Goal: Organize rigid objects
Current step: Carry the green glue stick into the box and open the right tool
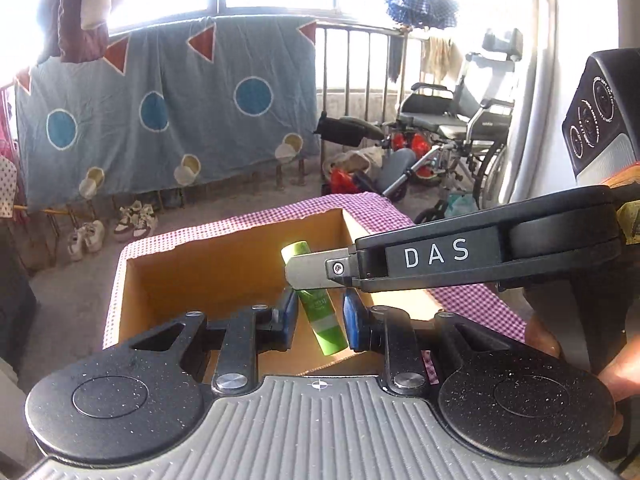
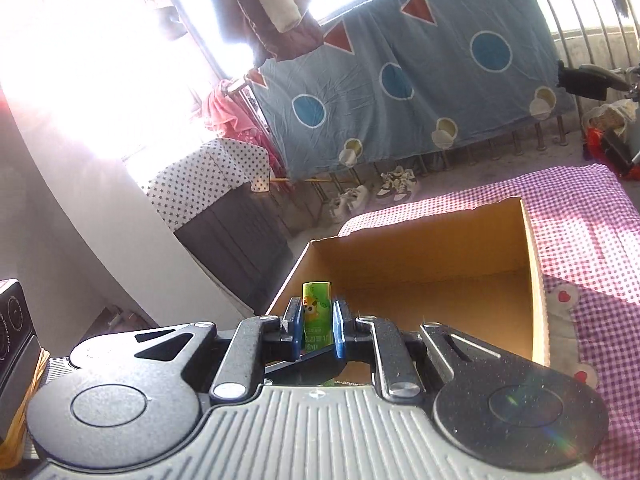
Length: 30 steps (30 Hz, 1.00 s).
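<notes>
A green tube [image 1: 320, 312] hangs tilted over an open cardboard box [image 1: 192, 264] on a purple checked cloth. My right gripper [image 2: 316, 330] is shut on the green tube [image 2: 316, 312] and holds it above the box [image 2: 440, 264] near its left wall. In the left wrist view the right gripper's finger [image 1: 308, 272] reaches in from the right and clamps the tube's upper part. My left gripper [image 1: 320, 320] is open, its blue pads either side of the tube's lower half, a gap showing on both sides.
The purple checked cloth [image 2: 580, 216] covers the table under the box. A black speaker-like device [image 1: 600, 116] stands at the right. A wheelchair [image 1: 452, 120], shoes [image 1: 132, 220] and a blue hanging sheet [image 1: 168, 112] are behind the table.
</notes>
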Each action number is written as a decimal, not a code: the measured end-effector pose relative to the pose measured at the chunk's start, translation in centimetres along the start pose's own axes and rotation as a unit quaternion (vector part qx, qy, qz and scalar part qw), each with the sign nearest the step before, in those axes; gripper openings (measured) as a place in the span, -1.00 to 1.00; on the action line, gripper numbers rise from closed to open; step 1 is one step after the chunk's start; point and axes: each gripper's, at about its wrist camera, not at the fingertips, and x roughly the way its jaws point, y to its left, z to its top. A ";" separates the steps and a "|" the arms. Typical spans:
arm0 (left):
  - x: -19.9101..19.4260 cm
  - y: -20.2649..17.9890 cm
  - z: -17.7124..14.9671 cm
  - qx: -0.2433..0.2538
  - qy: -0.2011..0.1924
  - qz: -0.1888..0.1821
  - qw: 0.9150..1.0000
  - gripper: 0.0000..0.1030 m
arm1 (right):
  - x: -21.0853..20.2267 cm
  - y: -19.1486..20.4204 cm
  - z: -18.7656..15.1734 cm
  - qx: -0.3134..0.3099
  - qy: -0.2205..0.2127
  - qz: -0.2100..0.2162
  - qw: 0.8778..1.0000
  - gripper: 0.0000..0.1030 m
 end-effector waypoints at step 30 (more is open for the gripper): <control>7.3 11.4 0.7 -0.100 0.128 0.051 0.985 -0.25 | 16.7 -6.3 5.9 0.115 0.174 -0.011 0.978 -0.64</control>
